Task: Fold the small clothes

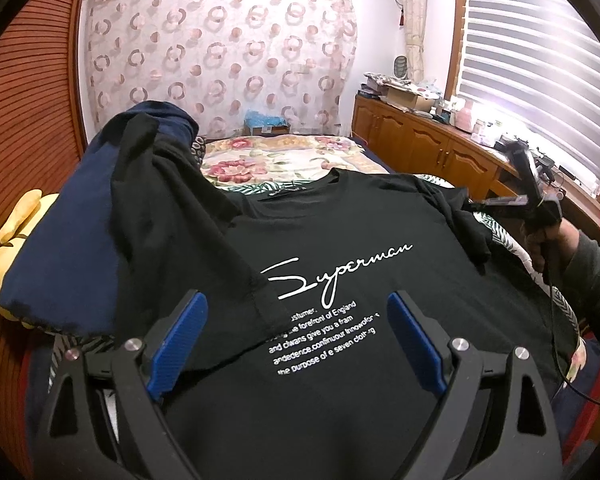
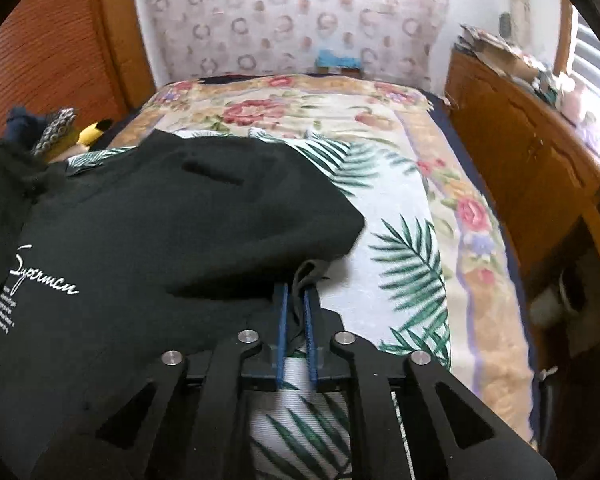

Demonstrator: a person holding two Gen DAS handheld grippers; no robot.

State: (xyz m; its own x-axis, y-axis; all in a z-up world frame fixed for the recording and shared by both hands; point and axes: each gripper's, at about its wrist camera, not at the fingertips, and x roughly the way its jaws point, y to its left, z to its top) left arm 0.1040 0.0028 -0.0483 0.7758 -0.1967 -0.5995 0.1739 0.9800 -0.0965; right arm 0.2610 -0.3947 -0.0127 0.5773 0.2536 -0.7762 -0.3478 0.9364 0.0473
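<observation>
A: Biggest first, what's the surface?

B: Bed [image 2: 384, 128] w/ floral cover, palm-leaf sheet [image 2: 412, 264] on top. Wood cabinet [image 1: 416, 140] along the window side.

A: Task item?

B: Black T-shirt [image 1: 324, 280], "Superman" print up, spread flat on the sheet. Second black garment [image 1: 172, 208] overlaps its L edge, navy cloth [image 1: 60, 240] under that.

A: My L side?

B: I've got the left gripper [image 1: 298, 308] above the shirt's lower front, fingers spread wide, nothing betw. them.

A: R side?

B: Right gripper [image 2: 296, 292] at the shirt's R edge by the sleeve, blue pads [image 2: 282, 320] pressed together, pinching a fold of the black fabric.
</observation>
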